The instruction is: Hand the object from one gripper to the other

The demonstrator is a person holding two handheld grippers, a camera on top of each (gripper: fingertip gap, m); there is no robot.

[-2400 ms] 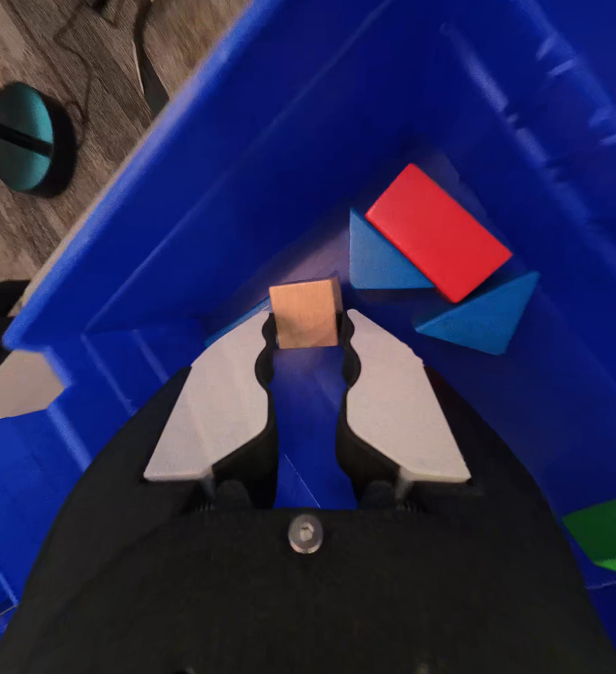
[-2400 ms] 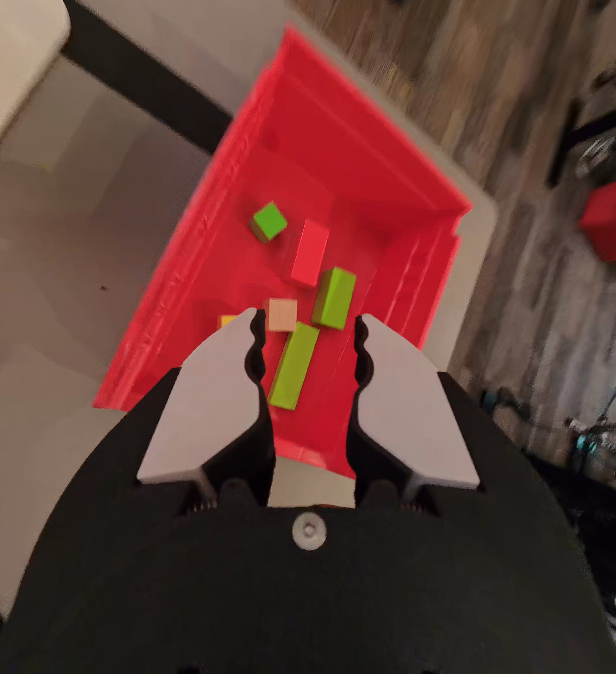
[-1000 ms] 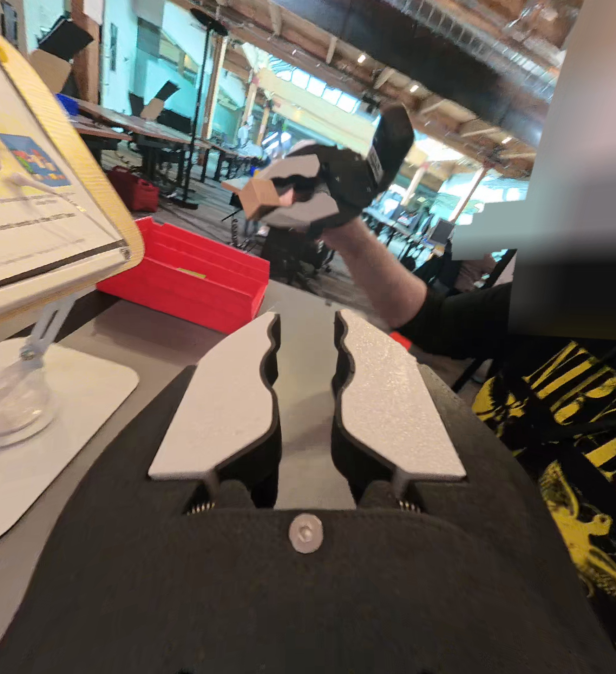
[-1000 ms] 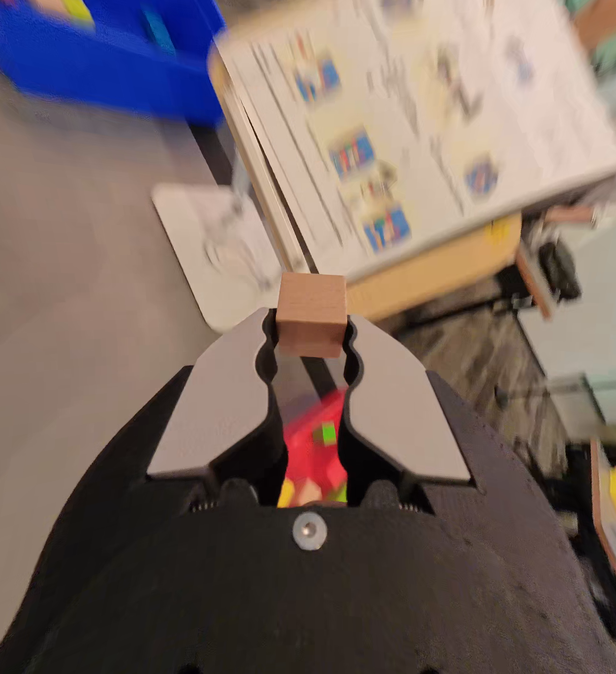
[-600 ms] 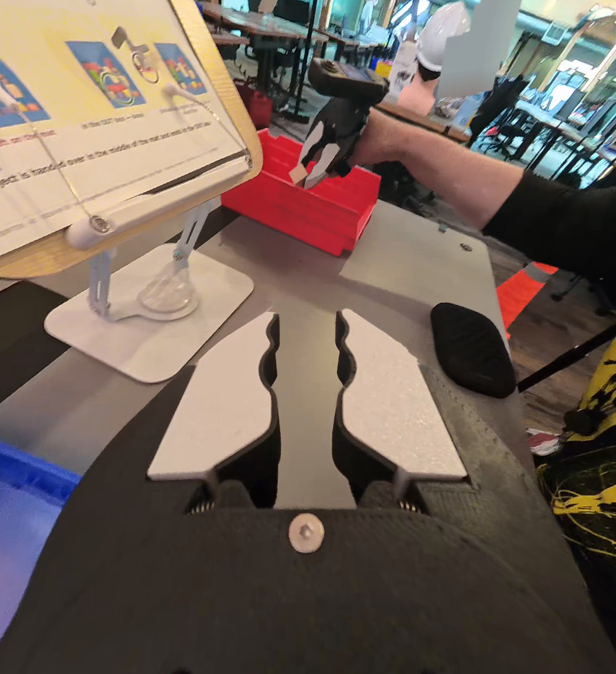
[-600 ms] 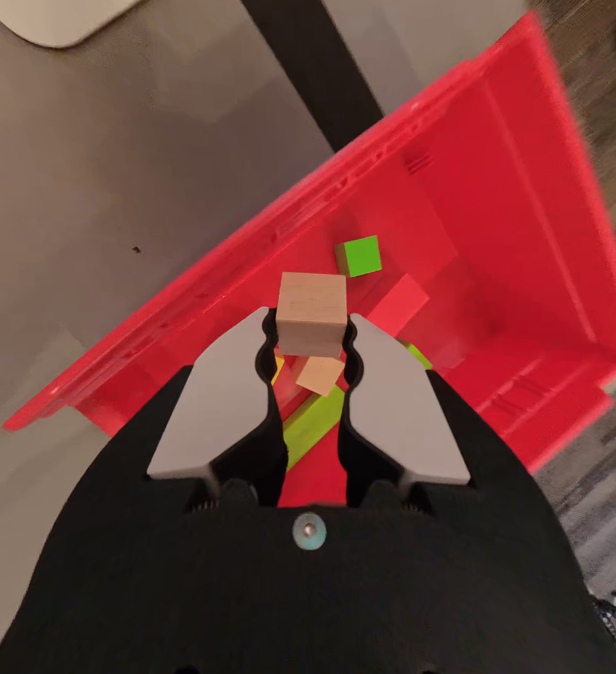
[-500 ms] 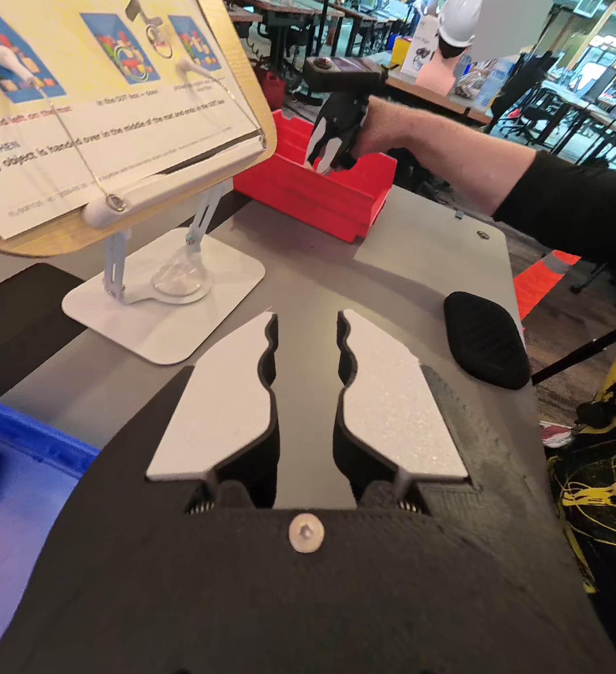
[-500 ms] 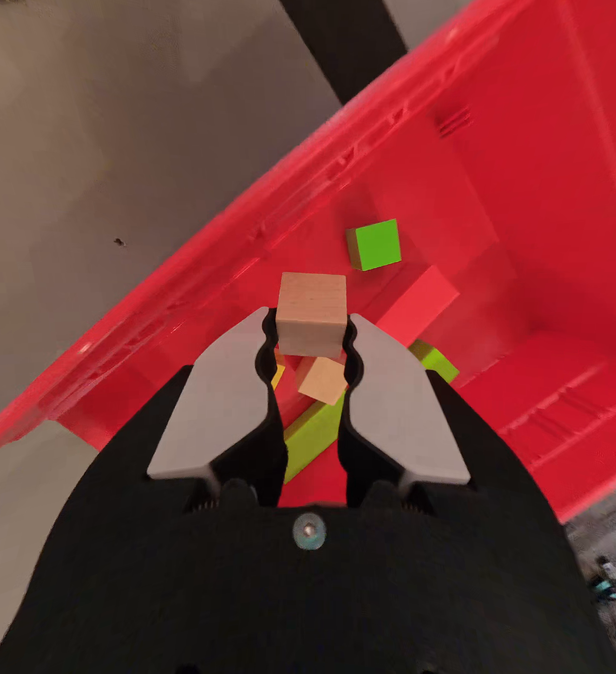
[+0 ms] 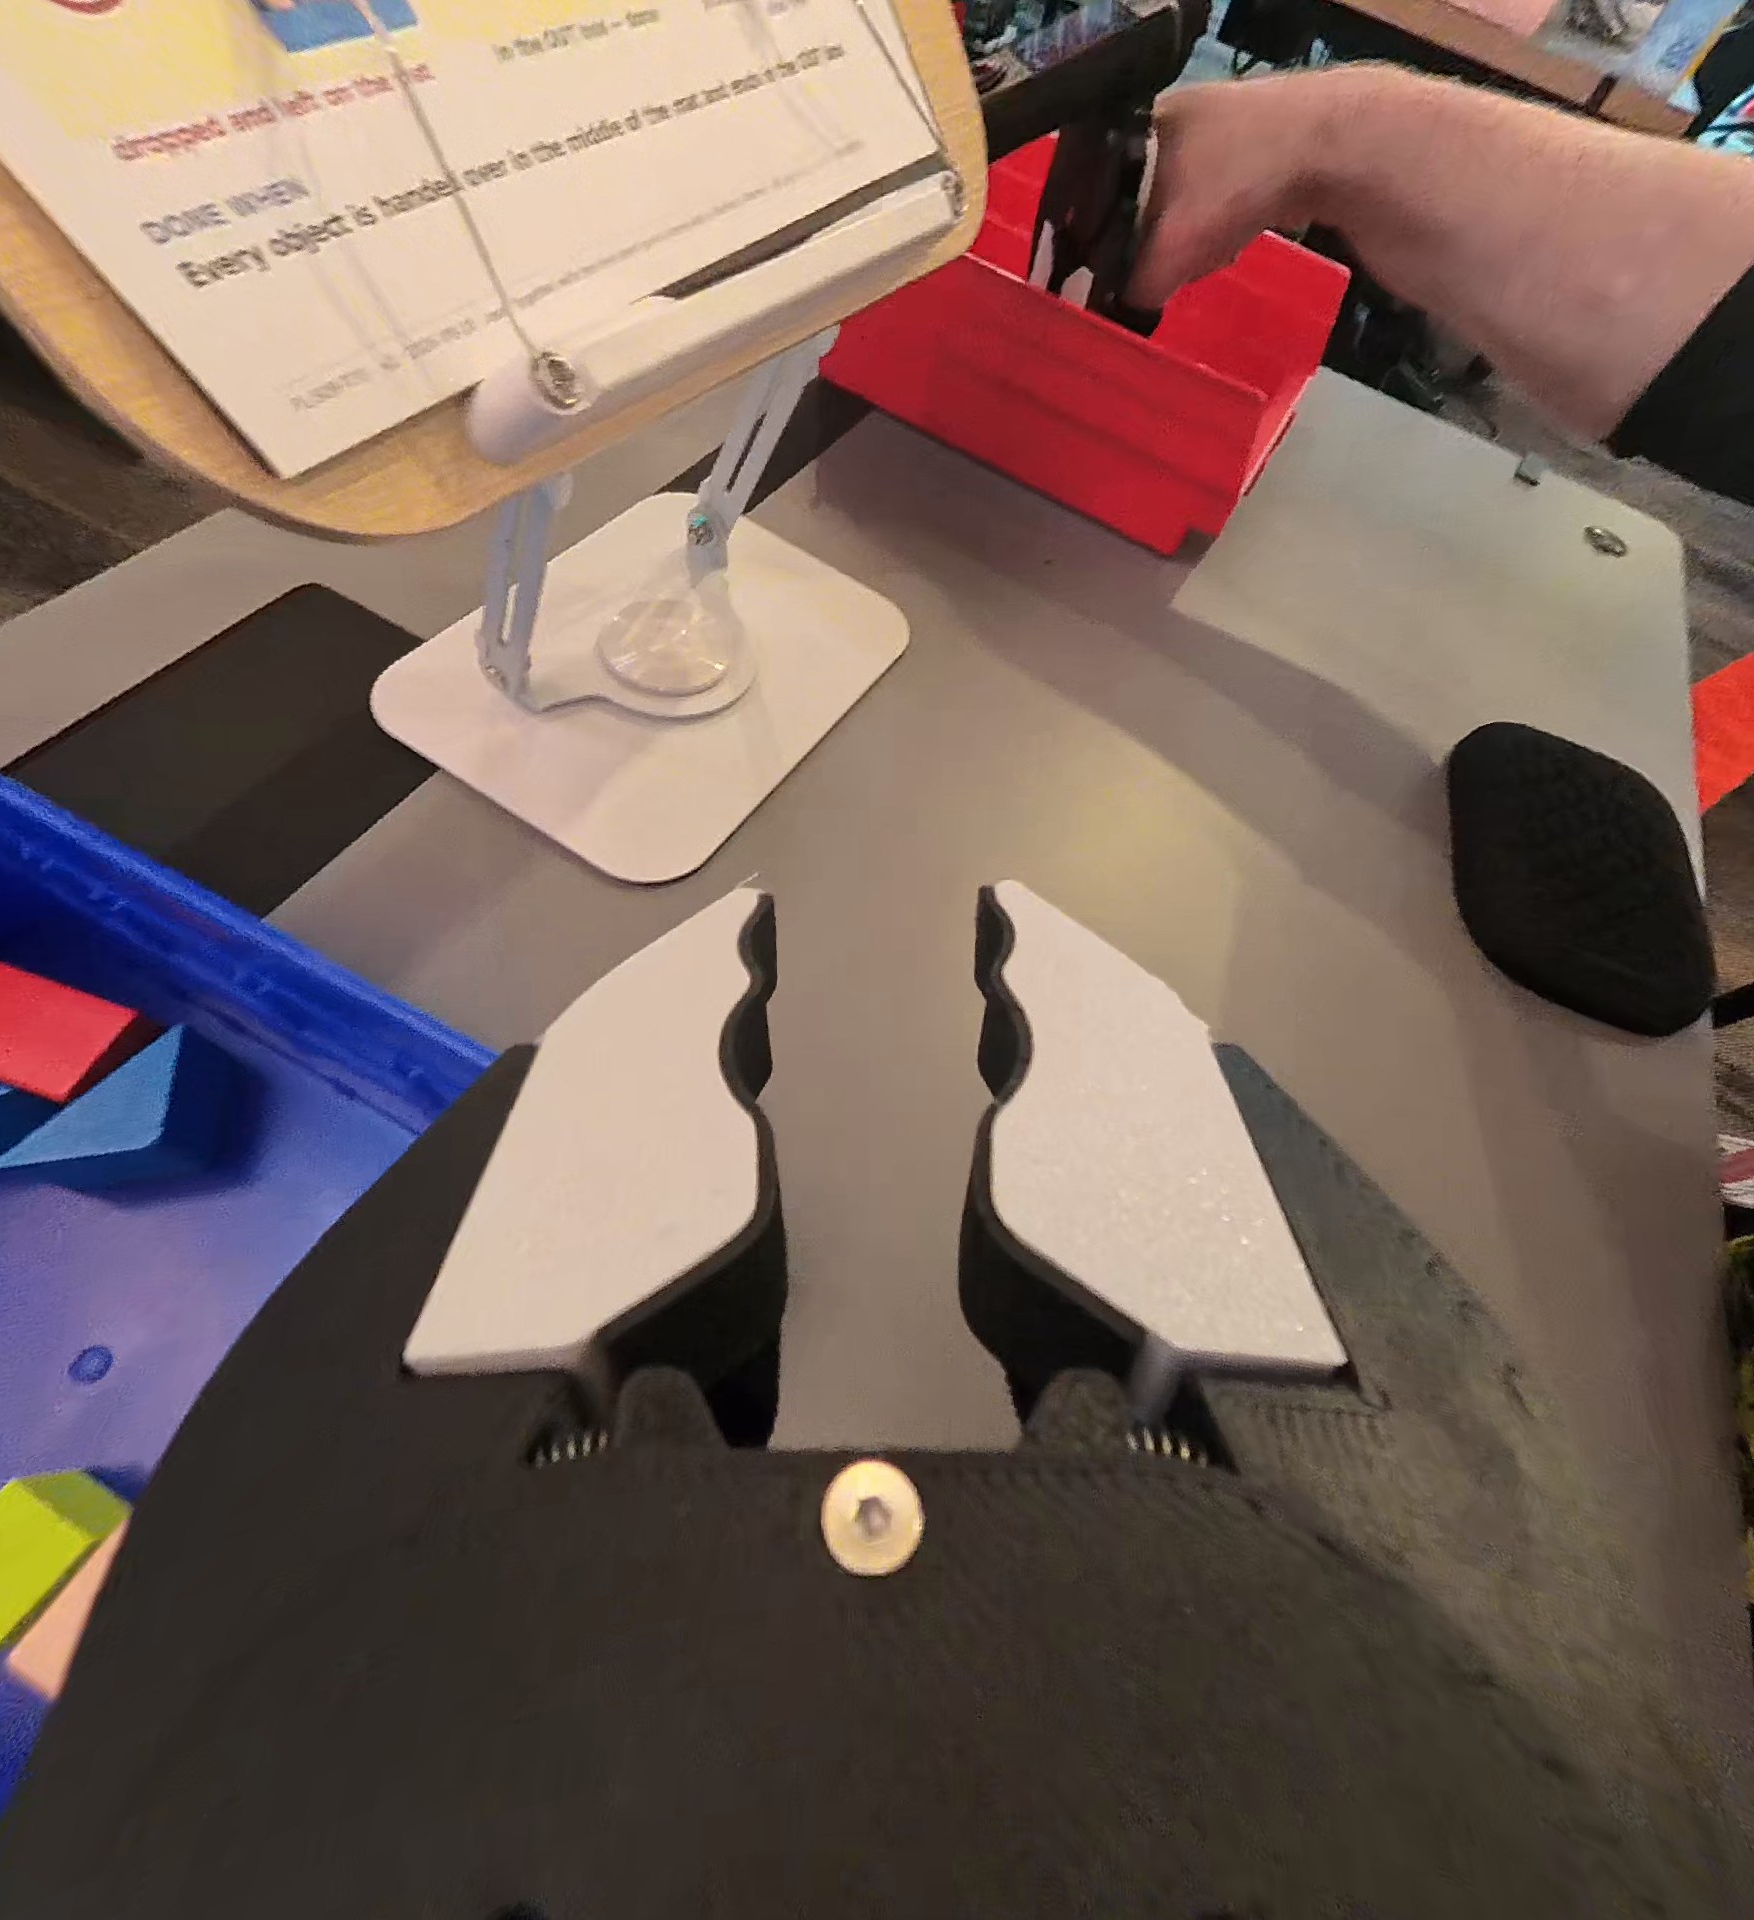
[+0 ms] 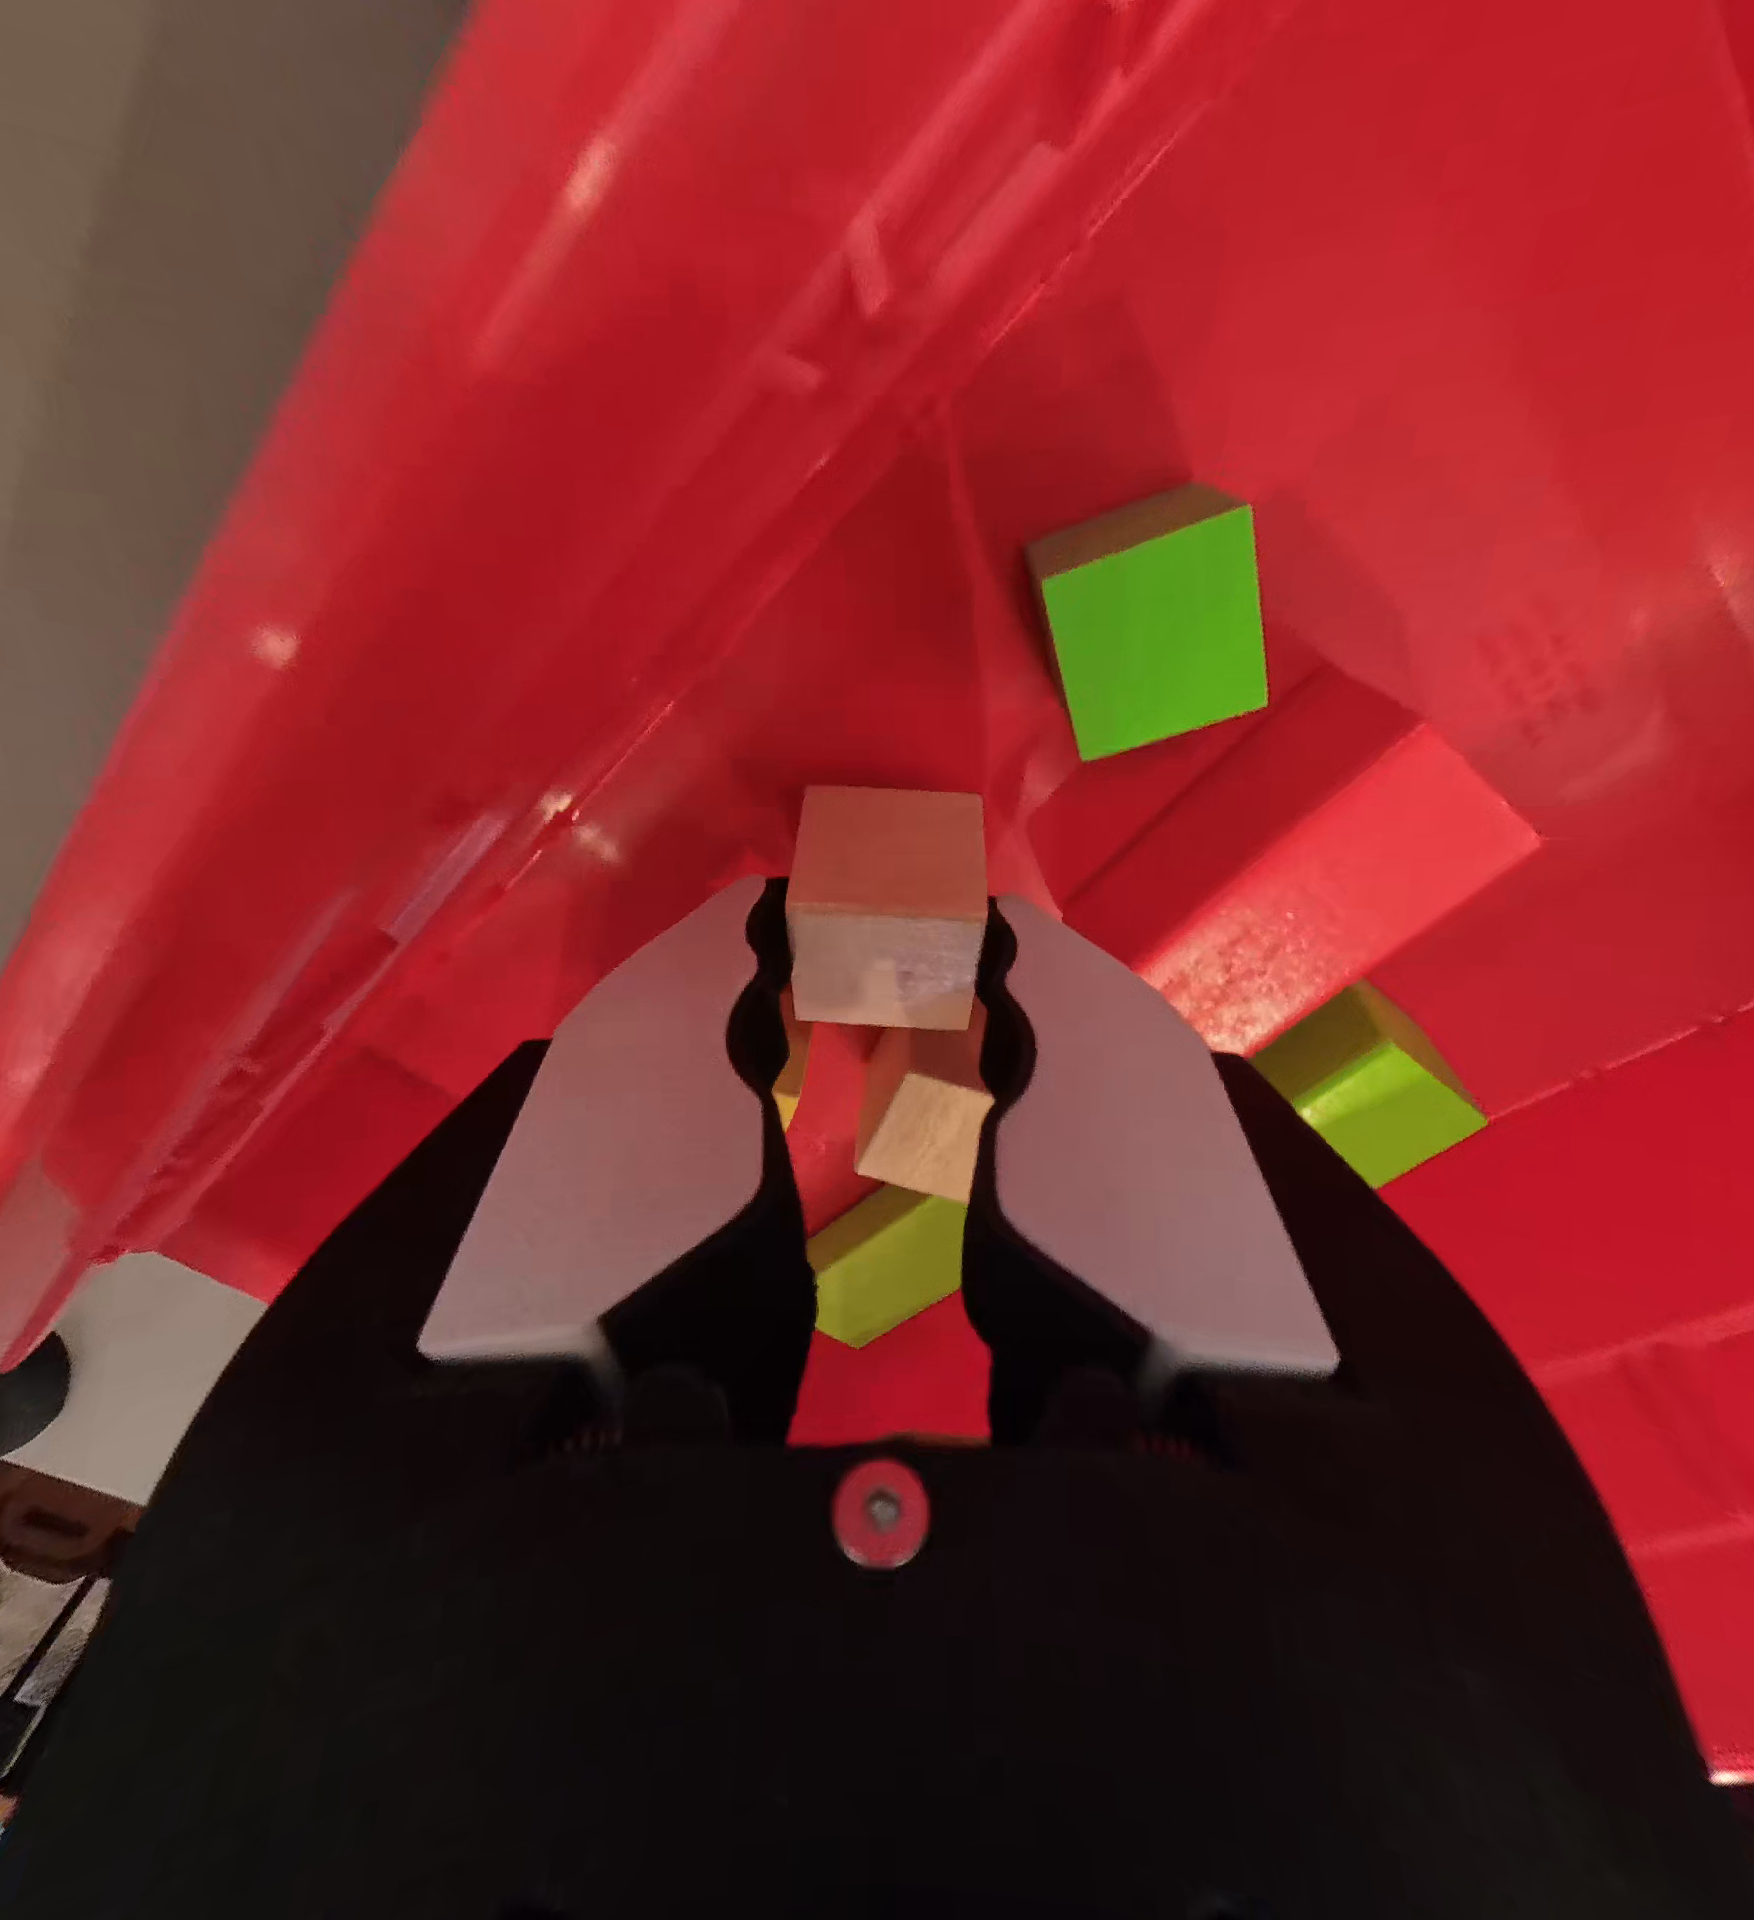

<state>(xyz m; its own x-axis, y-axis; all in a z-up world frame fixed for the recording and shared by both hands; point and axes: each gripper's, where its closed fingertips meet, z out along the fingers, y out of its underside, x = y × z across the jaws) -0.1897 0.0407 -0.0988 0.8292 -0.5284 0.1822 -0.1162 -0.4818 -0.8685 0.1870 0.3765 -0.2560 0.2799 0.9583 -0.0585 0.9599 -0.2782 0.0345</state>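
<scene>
The right claw (image 10: 885,940) pinches a plain wooden cube (image 10: 888,904) between its pale, wavy-edged fingers (image 10: 644,1122), pads pressed to both side faces, down inside the glossy red plastic bin (image 10: 561,436). Beneath lie painted blocks: a green cube (image 10: 1153,623), a matte red brick (image 10: 1299,883), a second bare-wood cube (image 10: 925,1127) and a long lime bar (image 10: 888,1273). The left claw (image 9: 875,935) hangs parted and bare over the smooth grey table (image 9: 1112,748) (beside the blue bin (image 9: 177,935)).
</scene>
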